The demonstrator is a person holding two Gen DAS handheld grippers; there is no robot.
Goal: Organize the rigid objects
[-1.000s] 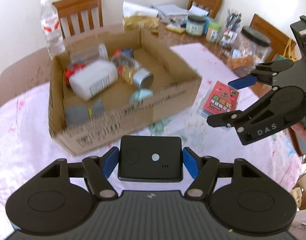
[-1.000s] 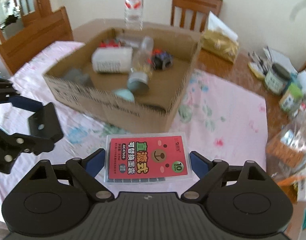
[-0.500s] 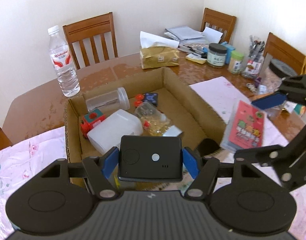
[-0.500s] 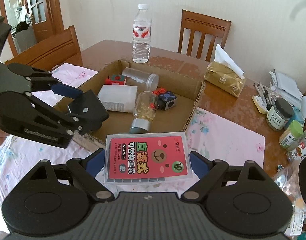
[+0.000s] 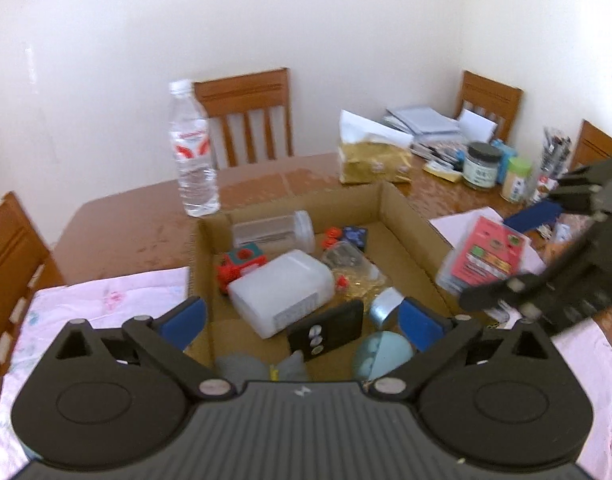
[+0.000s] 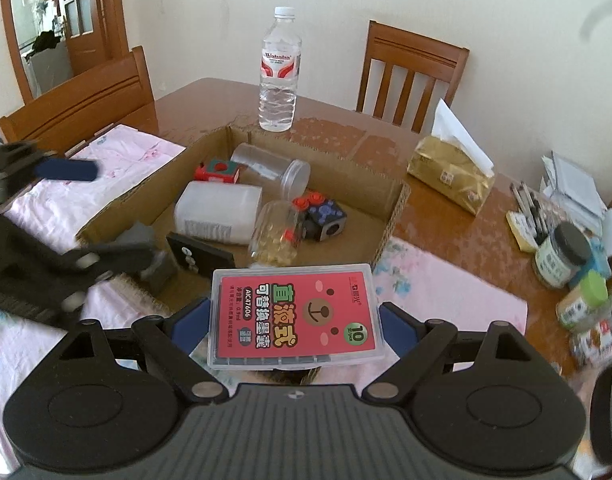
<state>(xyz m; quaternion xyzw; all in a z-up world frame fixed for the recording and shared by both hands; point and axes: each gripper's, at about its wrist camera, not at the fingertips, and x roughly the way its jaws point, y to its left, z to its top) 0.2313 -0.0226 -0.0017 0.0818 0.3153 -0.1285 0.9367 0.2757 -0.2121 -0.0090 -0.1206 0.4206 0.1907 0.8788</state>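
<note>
Pink floral cloth (image 6: 445,292) covers my worktop under both tools. My left tool (image 5: 302,320) is opening, its pads clear of the flat black rectangular device (image 5: 325,332), which a moment ago it gripped and now drops into the open brown cardboard box (image 5: 409,216): one item sorted. My right tool (image 6: 294,320) stays clamped on the clear plastic case with a red bear label (image 6: 294,312), marked "AIC47606" and "10". Beyond stands a clear "Wahaha" water bottle (image 6: 278,68).

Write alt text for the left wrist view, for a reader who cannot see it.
The left gripper is opening above a cardboard box, and a black device sits tilted in the box below its fingers. The box also holds a white bottle, a clear jar and toy cubes. At right, the right gripper holds a red card case.
</note>
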